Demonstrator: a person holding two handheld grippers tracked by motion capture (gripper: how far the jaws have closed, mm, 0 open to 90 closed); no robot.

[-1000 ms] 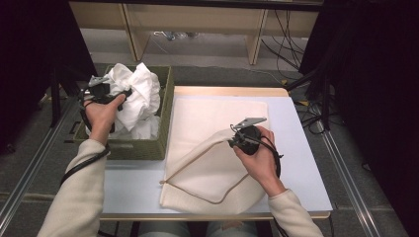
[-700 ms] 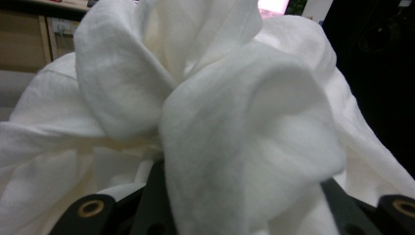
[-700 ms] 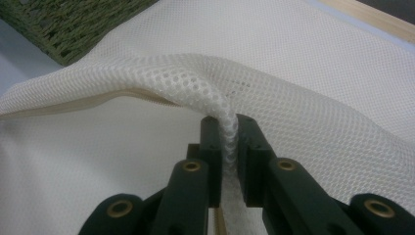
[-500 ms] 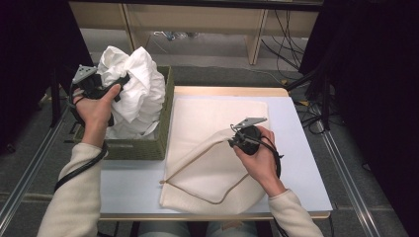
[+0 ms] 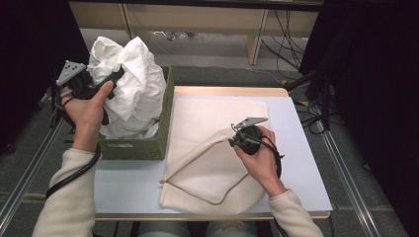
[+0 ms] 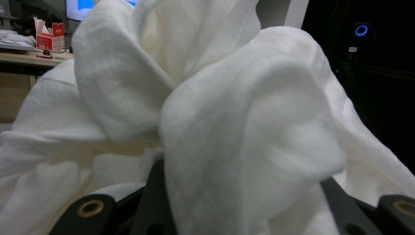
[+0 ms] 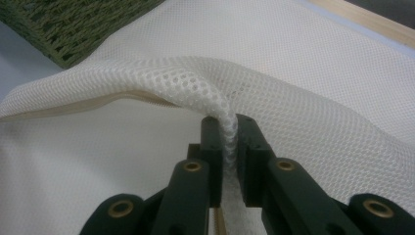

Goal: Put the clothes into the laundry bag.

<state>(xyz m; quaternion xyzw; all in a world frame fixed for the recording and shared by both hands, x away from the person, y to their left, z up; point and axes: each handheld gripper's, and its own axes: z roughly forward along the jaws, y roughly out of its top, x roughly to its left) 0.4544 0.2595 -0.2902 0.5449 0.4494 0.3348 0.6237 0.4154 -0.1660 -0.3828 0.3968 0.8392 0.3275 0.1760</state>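
The right gripper (image 7: 226, 134) pinches the top layer of the mesh laundry bag (image 5: 217, 148) and holds its mouth up off the white table (image 5: 306, 163); the holey net is thin and could slip out, so the mouth flops shut. Farther off, the left gripper (image 5: 106, 81) is clamped on a soft, crumpled white cloth (image 5: 133, 94), lifted above the woven green basket (image 5: 148, 145). Its hanging folds could catch the rim.

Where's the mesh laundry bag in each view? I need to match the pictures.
High view: mesh laundry bag lies flat mid-table, its top layer pinched up by the right gripper.
Left gripper view: not in it.
Right gripper view: spread across the frame, a fold clamped between the fingers.
Shared landmark: green woven basket, left of the bag.
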